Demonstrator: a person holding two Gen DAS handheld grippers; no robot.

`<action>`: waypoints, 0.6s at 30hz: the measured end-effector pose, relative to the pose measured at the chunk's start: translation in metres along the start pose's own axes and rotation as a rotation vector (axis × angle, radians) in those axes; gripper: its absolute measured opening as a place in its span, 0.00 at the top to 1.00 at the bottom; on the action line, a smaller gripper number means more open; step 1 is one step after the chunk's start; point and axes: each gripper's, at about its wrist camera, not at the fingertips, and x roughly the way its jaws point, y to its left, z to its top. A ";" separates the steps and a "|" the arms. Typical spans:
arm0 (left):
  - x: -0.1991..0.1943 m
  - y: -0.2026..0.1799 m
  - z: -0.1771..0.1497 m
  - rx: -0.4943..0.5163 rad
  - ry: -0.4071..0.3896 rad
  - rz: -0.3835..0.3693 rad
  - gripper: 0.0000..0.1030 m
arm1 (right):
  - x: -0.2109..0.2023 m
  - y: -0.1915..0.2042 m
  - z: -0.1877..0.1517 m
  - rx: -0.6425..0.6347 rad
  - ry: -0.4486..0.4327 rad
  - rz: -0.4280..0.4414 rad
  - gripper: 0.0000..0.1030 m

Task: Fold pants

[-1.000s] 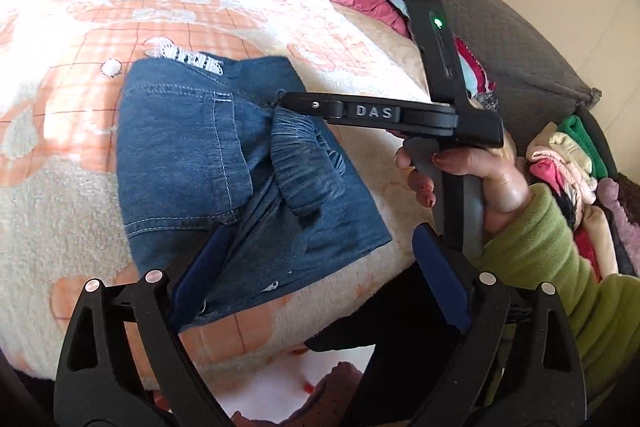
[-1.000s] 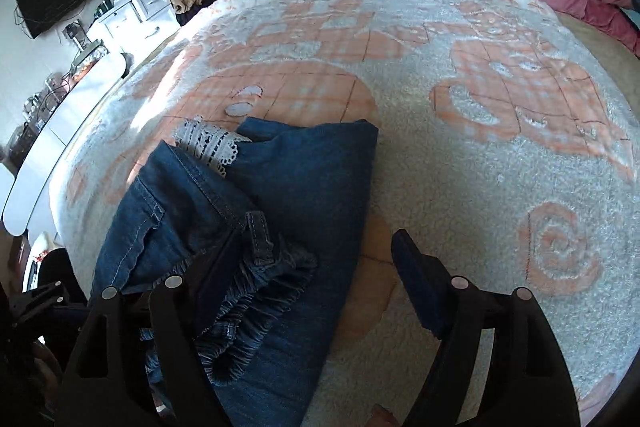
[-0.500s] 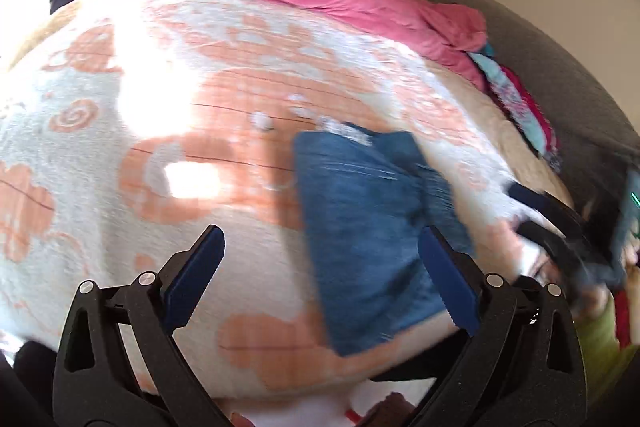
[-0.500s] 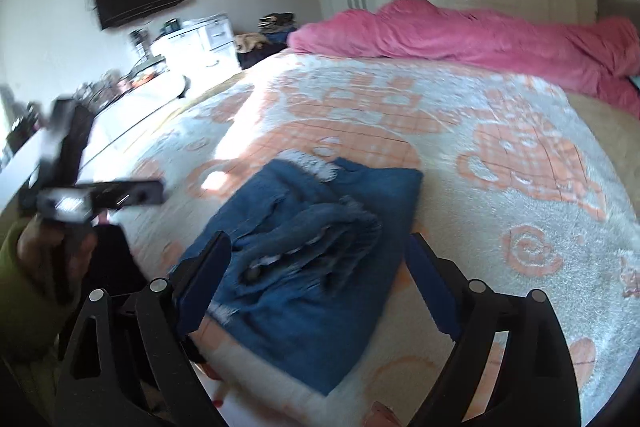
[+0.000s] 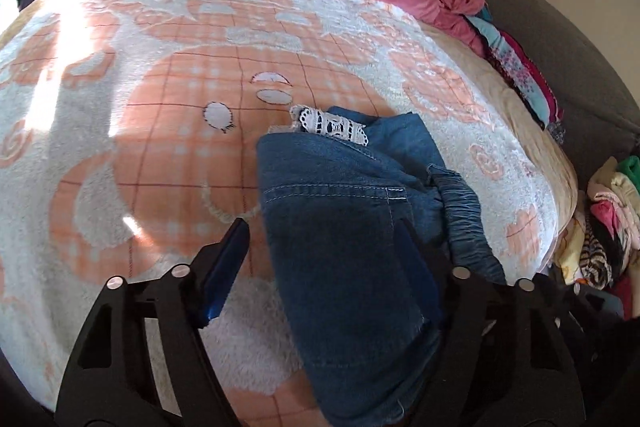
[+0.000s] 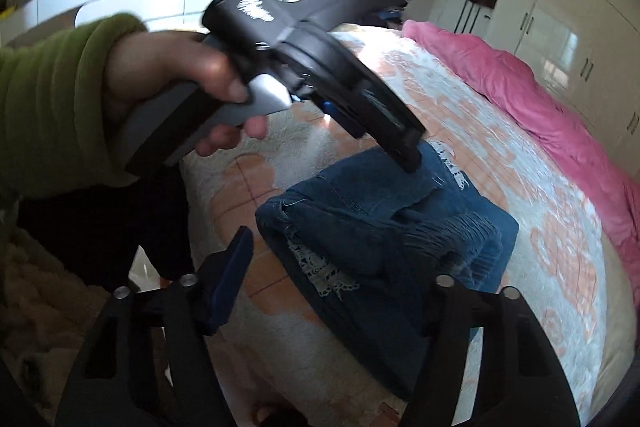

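Matt denim pants (image 5: 352, 227), fuzzy fleece blanket (image 5: 160, 107)

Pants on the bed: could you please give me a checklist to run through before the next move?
1. Pants folded into a bundle on the blanket: ok.
2. Left hand-held gripper open, straddling the bundle's edge: ok.
3. Right hand-held gripper open, not clamped: ok.
4. Fold tidy: not ok, lace trim and waistband stick out.
5. Layers underneath aligned: cannot tell.

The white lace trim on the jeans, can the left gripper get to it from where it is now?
Probably yes. The left gripper is open over the folded jeans, and the white lace trim lies exposed just beyond, with nothing between.
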 end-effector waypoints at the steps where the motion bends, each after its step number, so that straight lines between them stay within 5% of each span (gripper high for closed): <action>1: 0.005 0.000 0.001 0.000 0.009 0.005 0.39 | 0.004 0.002 0.001 -0.025 0.004 -0.005 0.44; 5: 0.018 0.001 -0.001 -0.007 0.029 0.008 0.40 | 0.021 0.005 0.005 -0.077 0.024 -0.037 0.46; 7: 0.021 0.001 -0.002 -0.010 0.032 0.012 0.40 | 0.032 0.002 0.003 -0.068 0.055 -0.040 0.62; 9: 0.023 0.002 -0.003 -0.017 0.036 0.012 0.39 | 0.036 -0.002 -0.002 -0.035 0.077 0.057 0.86; 18: 0.021 -0.005 -0.008 -0.010 0.002 0.035 0.36 | 0.038 -0.013 -0.035 0.101 0.073 0.125 0.86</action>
